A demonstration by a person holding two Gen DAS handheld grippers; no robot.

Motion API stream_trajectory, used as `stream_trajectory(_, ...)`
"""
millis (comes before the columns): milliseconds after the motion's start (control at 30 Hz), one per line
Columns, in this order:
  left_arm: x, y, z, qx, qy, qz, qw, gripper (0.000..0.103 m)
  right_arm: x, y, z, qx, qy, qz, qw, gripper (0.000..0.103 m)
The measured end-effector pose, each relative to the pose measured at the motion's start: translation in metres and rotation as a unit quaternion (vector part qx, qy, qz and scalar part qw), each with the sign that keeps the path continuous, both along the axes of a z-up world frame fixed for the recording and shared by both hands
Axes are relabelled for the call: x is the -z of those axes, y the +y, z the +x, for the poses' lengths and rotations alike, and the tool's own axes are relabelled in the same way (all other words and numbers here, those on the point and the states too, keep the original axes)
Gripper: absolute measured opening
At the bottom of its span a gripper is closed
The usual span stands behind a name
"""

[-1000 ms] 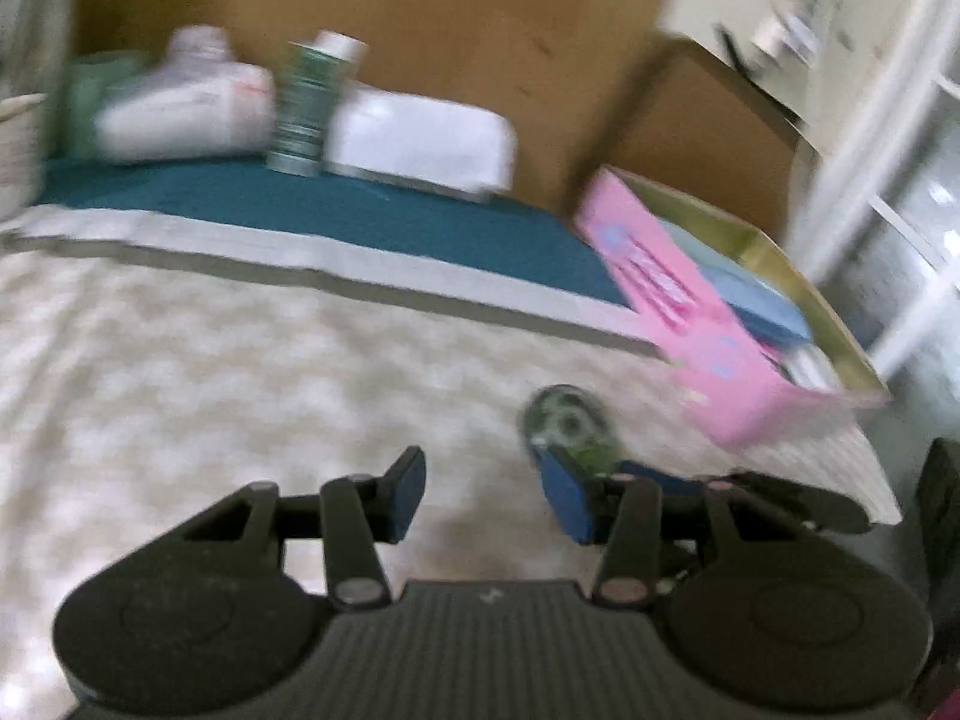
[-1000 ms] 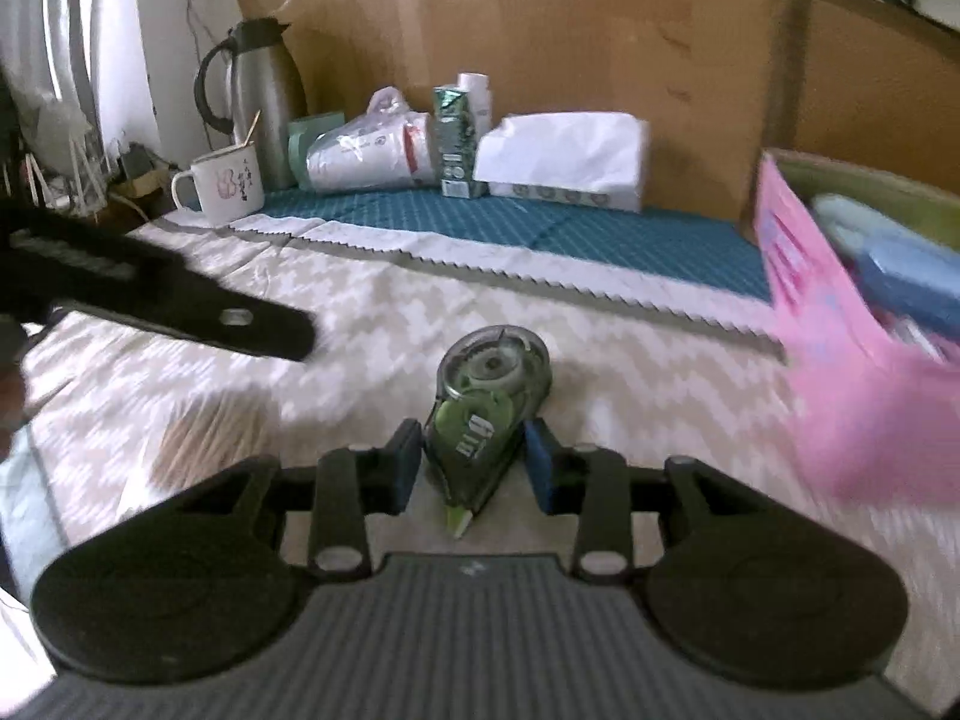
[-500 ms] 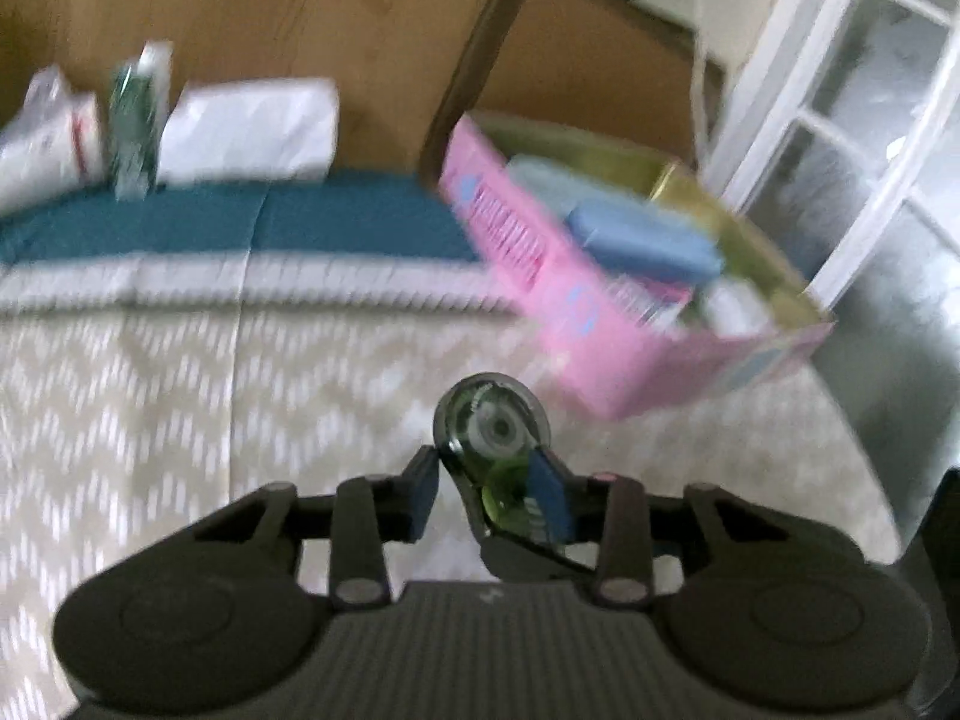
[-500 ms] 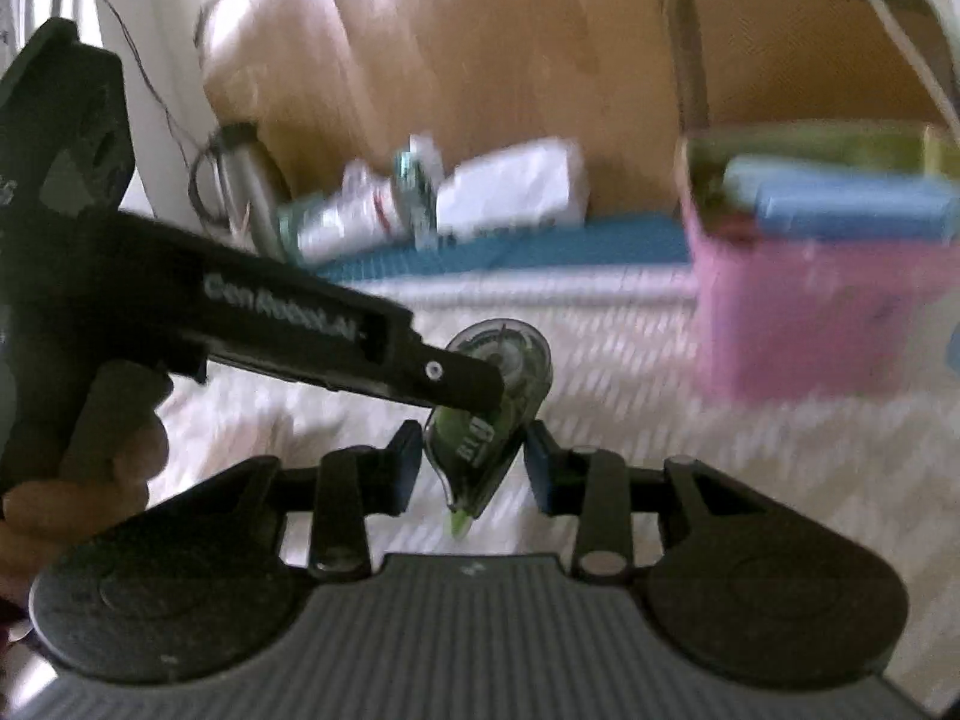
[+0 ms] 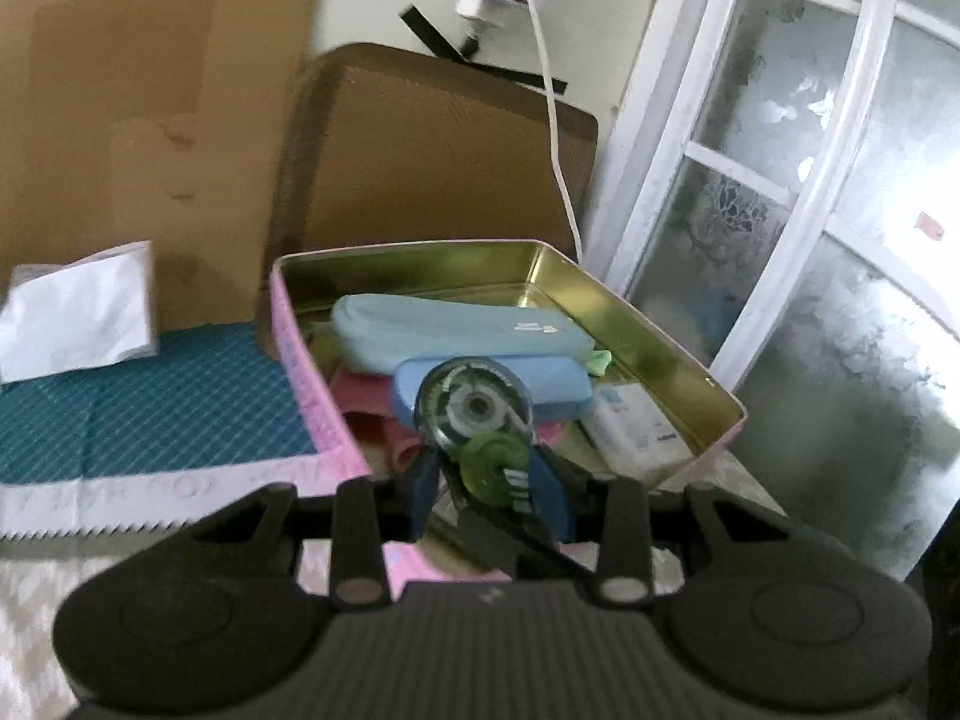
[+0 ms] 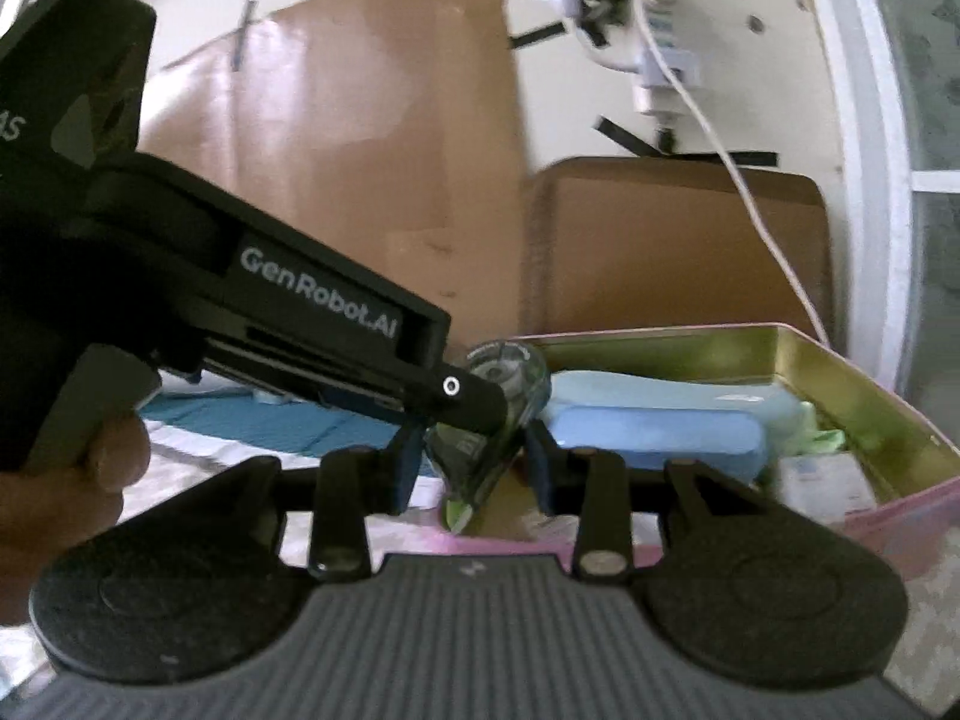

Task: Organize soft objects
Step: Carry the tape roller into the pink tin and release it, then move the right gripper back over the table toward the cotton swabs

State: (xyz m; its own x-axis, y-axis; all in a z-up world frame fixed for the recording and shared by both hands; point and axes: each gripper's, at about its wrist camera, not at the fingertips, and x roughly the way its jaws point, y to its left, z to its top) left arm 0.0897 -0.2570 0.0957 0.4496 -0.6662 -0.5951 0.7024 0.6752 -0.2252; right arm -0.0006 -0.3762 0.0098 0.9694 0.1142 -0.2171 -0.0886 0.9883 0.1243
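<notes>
The clear, green-spooled correction tape dispenser [image 5: 477, 420] hangs over the near edge of the pink tin [image 5: 660, 324], pinched by the left gripper [image 5: 489, 495] and also between the right gripper's [image 6: 471, 468] narrowed jaws.

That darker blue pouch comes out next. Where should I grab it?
Pinch the darker blue pouch across its short width near the middle, coming from above: it lies flat on top of the pile, and the tin walls likely block a side approach.
</notes>
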Motion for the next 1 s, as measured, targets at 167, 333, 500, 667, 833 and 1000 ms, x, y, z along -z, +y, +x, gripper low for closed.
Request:
stream_trajectory(167, 0.019, -0.022, 0.015, -0.015, 0.009, 0.023, 0.9996, 0.034, 0.015, -0.022, 0.025, 0.027, 0.030, 0.004, 0.999, 0.039)
stream_trajectory(333, 0.029, -0.018, 0.018, -0.029, 0.017, 0.035, 0.9988, 0.035, 0.025, -0.027, 0.032, 0.036, 0.048, 0.014, 0.998, 0.040)
stream_trajectory(500, 0.017, -0.006, 0.001, -0.053, -0.025, 0.050, 0.9970, 0.035, 0.022, -0.014, 0.011, 0.035, 0.032, 0.006, 0.999, 0.040)
stream_trajectory(667, 0.006, 0.015, -0.019, -0.078, -0.052, 0.054, 0.9941, 0.034, 0.017, -0.005, -0.006, 0.038, 0.022, 0.008, 0.999, 0.040)
stream_trajectory(833, 0.003, 0.036, -0.034, -0.088, -0.070, 0.060, 0.9919, 0.035, 0.012, -0.003, -0.026, 0.059, 0.018, 0.030, 0.998, 0.040)
stream_trajectory(1000, 0.003, 0.061, -0.046, -0.097, -0.080, 0.064, 0.9899, 0.035, 0.006, -0.008, -0.042, 0.087, 0.013, 0.071, 0.994, 0.041)
